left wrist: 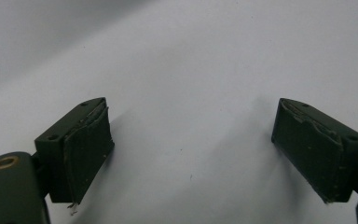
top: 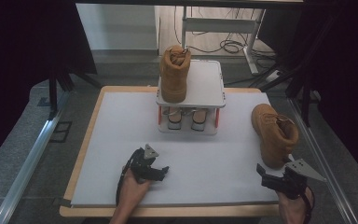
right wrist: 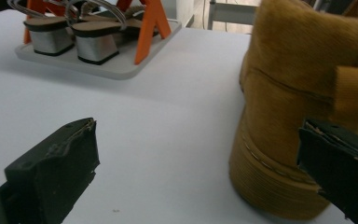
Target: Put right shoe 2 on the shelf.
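One tan boot (top: 174,74) stands upright on the top shelf of a small white shoe rack (top: 205,84) with red posts. A second tan boot (top: 274,134) rests on the white mat at the right, its heel toward me. My right gripper (top: 263,176) is open just in front of that heel. In the right gripper view the boot's heel (right wrist: 289,107) sits beside the right jaw, and the gap of the right gripper (right wrist: 198,140) holds nothing. My left gripper (top: 163,172) lies low on the mat at front centre. In its own view the left gripper (left wrist: 191,140) is open over bare mat.
A pair of silver block-heeled sandals (top: 185,118) stands on the rack's lower shelf, seen as sandals (right wrist: 74,37) in the right gripper view. The white mat (top: 121,135) covers a wooden table. Metal rails run along both sides, and cables lie on the floor behind.
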Action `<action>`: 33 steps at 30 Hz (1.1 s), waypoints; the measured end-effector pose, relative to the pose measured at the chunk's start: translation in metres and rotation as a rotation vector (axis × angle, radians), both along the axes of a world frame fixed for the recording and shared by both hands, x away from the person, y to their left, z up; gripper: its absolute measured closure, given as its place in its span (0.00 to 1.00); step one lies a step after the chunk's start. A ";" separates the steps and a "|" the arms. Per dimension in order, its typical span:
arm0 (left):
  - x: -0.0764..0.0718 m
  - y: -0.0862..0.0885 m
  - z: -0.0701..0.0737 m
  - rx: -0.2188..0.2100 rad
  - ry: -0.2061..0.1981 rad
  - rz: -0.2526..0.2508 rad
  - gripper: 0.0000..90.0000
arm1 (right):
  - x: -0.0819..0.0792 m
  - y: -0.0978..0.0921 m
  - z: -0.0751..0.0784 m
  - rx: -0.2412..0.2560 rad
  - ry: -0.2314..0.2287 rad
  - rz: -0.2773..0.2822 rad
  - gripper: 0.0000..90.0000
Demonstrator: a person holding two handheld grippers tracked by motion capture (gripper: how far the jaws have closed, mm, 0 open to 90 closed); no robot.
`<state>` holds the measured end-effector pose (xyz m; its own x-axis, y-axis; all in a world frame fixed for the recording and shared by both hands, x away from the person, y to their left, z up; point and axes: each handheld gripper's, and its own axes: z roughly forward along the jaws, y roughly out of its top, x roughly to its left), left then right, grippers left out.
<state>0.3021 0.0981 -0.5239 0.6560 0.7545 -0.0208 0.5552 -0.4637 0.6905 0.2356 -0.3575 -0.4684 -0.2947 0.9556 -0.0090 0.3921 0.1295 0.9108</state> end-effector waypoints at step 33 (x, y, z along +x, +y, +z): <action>0.000 0.000 0.000 -0.002 0.002 0.001 0.13 | 0.054 -0.037 0.000 0.050 -0.049 -0.205 0.00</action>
